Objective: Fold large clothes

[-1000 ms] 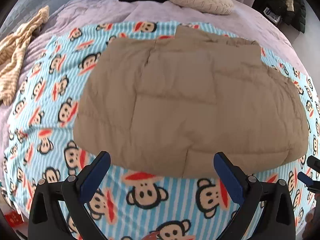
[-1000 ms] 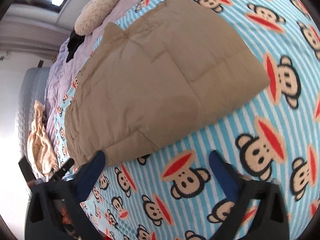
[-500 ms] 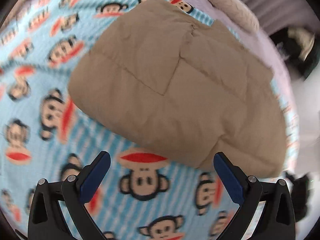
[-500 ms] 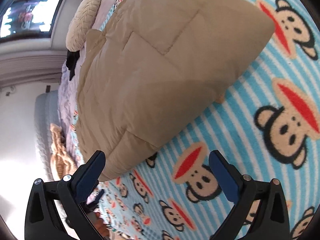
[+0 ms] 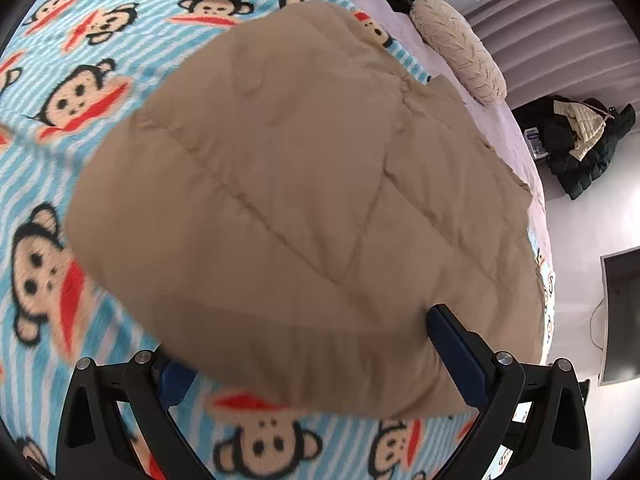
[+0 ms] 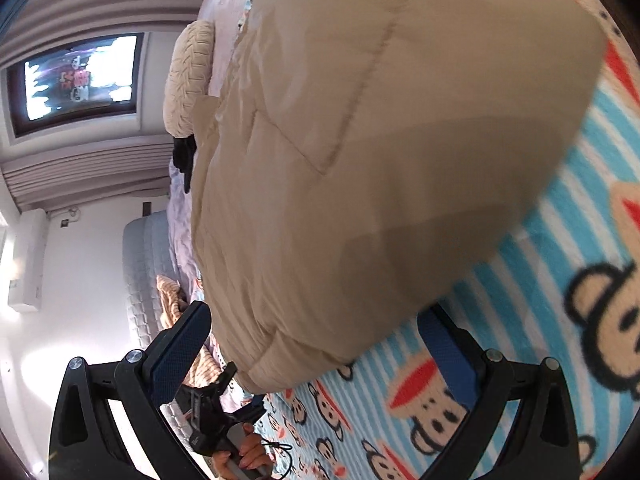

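Black-framed left gripper (image 5: pixel 316 352) with blue pads (image 5: pixel 456 350), silver screws.

Bright daylight from blown-out window (image 6: pixel 80 80); jacket (image 5: pixel 304 208) near edge motion-blurred; heavy fisheye bending, dark corners.

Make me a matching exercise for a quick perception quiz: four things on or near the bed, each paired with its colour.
Things:
1. jacket
2. blanket
3. pillow
4. gripper pads

Colours:
A. cream
B. dark blue
C. tan
D. light blue stripes with monkey faces

Pairs: 1-C, 2-D, 3-A, 4-B
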